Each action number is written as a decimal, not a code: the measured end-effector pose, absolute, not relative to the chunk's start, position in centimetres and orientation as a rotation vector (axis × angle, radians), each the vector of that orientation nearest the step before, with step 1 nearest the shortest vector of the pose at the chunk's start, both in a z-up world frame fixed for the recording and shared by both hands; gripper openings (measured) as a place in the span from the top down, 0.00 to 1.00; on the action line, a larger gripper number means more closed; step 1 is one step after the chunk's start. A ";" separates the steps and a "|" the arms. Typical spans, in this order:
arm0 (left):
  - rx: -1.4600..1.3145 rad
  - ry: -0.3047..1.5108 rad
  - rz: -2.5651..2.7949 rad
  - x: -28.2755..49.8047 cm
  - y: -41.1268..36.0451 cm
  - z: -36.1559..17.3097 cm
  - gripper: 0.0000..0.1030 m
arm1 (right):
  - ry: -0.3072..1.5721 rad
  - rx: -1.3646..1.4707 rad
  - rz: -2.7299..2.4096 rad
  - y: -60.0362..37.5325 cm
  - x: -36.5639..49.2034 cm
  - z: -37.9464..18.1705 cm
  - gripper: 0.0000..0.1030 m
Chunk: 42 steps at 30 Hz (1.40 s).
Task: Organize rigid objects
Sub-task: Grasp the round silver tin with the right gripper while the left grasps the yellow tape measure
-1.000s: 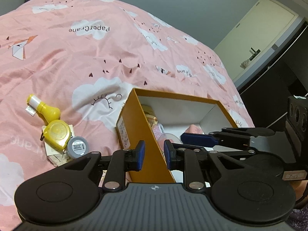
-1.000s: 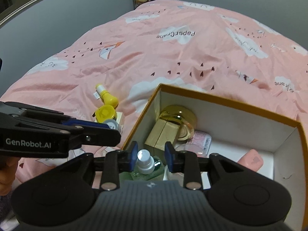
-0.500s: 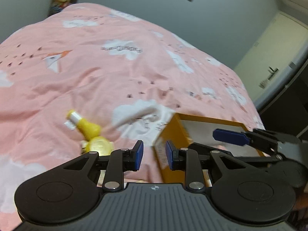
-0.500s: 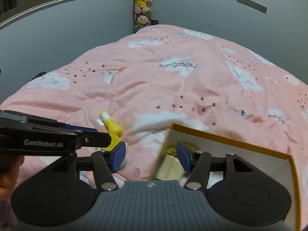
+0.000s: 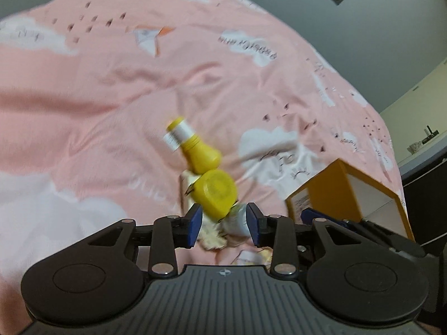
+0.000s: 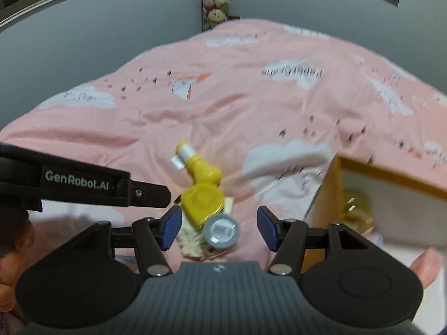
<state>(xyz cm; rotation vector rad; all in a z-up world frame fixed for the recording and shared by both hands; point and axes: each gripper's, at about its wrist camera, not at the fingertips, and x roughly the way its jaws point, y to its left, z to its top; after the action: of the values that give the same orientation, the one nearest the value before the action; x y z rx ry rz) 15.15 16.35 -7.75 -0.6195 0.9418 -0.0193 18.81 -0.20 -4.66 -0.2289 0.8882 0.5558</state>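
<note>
A yellow bottle with a white neck (image 5: 192, 148) lies on the pink bed cover, touching a yellow flat round case (image 5: 216, 195) and a small grey-lidded jar (image 6: 220, 231). My left gripper (image 5: 223, 224) is open, its jaws on either side of the case and jar. My right gripper (image 6: 218, 227) is open wide, the same bottle (image 6: 199, 167), case (image 6: 202, 202) and jar between its fingers. The orange open box (image 5: 335, 195) stands to the right; in the right wrist view (image 6: 363, 167) a gold-topped jar (image 6: 354, 206) shows inside it.
A pale wrapper (image 6: 192, 240) lies under the case and jar. The left gripper's arm (image 6: 83, 184) crosses the right wrist view at left. Pink cloud-print bedding (image 5: 111, 83) spreads all around. A grey wall and stuffed toys (image 6: 216, 0) are at the far end.
Both grippers swung left from the box to the yellow items. The right gripper let go of a small bottle in the box and opened wide. The left gripper opened.
</note>
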 end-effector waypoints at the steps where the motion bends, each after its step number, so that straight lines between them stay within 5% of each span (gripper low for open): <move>1: -0.625 0.947 -0.014 15.1 16.6 -8.1 0.58 | 0.901 -0.228 0.555 0.0 18.8 -5.3 0.43; 18: -0.715 0.901 0.018 15.4 18.9 -11.5 0.44 | 1.001 -0.124 0.446 0.3 20.0 -10.7 0.41; 22: -0.749 0.888 -0.002 16.1 18.5 -12.1 0.44 | 0.991 -0.127 0.446 0.5 20.8 -10.9 0.60; 42: -0.811 0.877 0.078 18.3 18.0 -15.0 0.36 | 0.891 -0.200 0.466 2.5 22.3 -12.0 0.61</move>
<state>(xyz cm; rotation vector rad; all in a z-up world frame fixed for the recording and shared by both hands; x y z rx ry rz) 18.28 18.03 -15.03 -0.8109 0.8775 0.0775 22.32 2.45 -12.05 -0.2001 0.8908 0.4665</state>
